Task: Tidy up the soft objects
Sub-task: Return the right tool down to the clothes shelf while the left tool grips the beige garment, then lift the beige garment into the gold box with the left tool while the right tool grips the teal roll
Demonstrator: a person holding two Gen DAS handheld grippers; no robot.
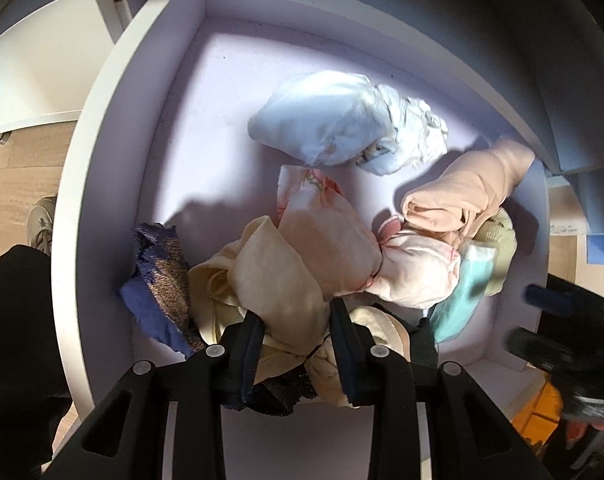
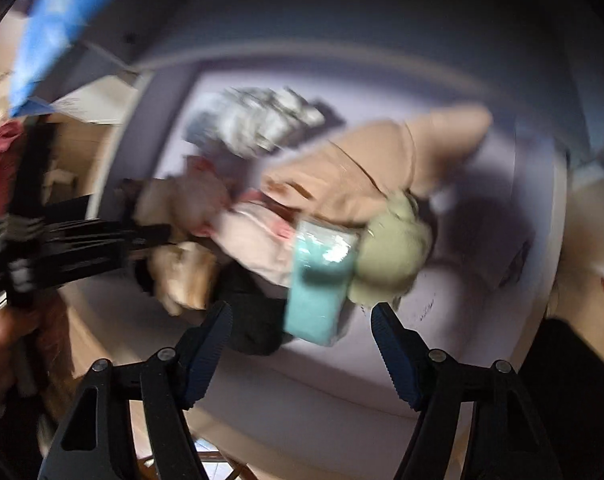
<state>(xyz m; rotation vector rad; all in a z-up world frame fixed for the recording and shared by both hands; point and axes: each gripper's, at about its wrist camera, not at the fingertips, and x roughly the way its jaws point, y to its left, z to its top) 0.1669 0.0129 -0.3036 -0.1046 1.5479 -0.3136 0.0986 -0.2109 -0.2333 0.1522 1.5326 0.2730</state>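
In the white drawer (image 1: 102, 152), the left gripper (image 1: 298, 344) pinches a limp cream garment (image 1: 274, 276) – light, floppy, best bunched. The right gripper (image 2: 302, 344) gapes empty above the teal cloth (image 2: 322, 280) – apparently soft too

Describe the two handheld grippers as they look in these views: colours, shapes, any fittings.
Both are black plastic. The left gripper has two angular arms with triangular cut-outs and pale round pivot caps; its jaws carry dark navy ribbed pads. The right gripper has the same build, with greyish pivot caps and dark blue ribbed pads on its jaws. No cables or markings show. Dark clothing edges both views.
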